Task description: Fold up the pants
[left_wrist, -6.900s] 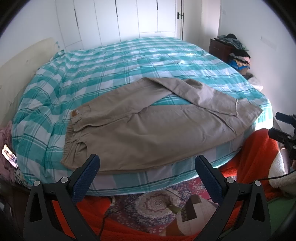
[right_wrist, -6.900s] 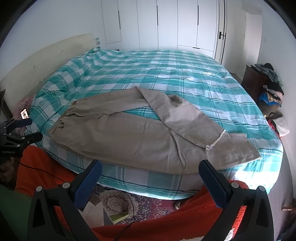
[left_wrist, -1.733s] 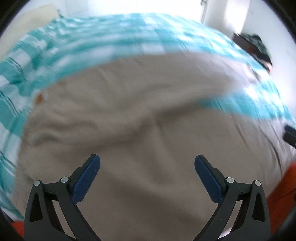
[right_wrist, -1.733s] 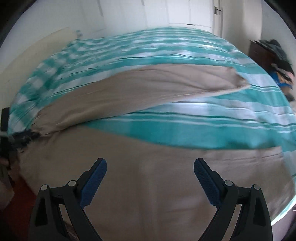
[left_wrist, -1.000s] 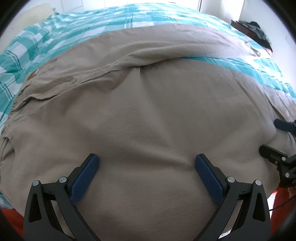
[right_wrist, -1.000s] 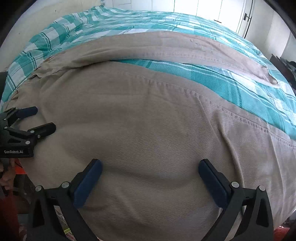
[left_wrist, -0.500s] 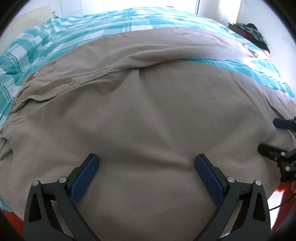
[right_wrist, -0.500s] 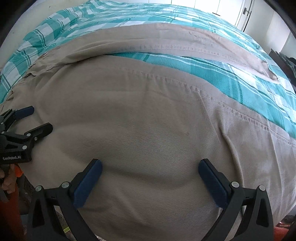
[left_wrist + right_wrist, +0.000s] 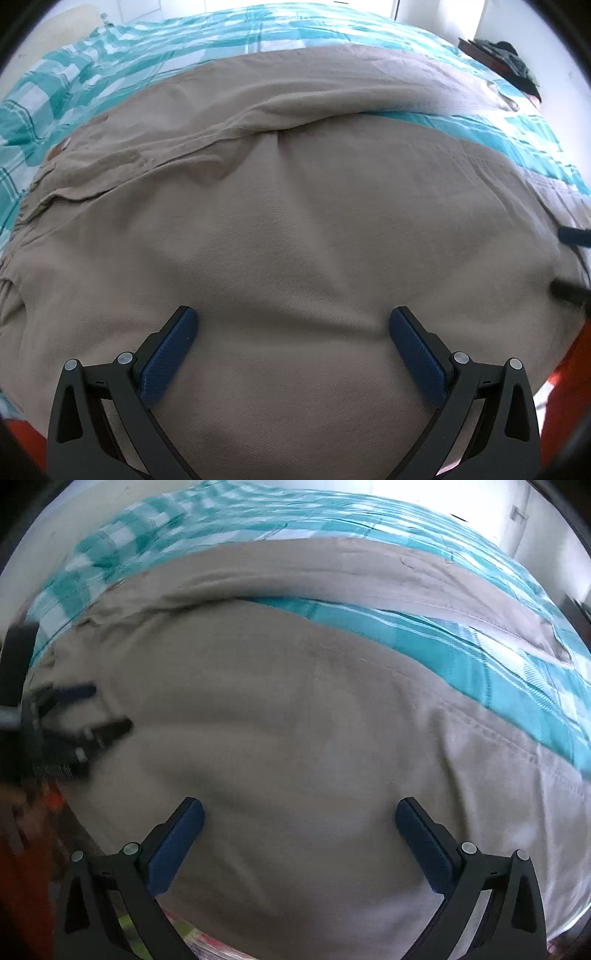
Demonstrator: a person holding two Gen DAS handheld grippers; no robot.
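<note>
1. Beige pants lie spread across a bed with a teal and white checked cover, close to its near edge, waistband to the left.
2. The far leg is laid over so a strip of the cover shows between it and the near leg.
3. The left gripper hangs close over the near leg, its blue-padded fingers spread wide with nothing between them.
4. The right gripper is likewise spread wide and empty, low over the same leg further right.
5. In the right wrist view, the left gripper appears blurred at the left edge, over the cloth.
</note>
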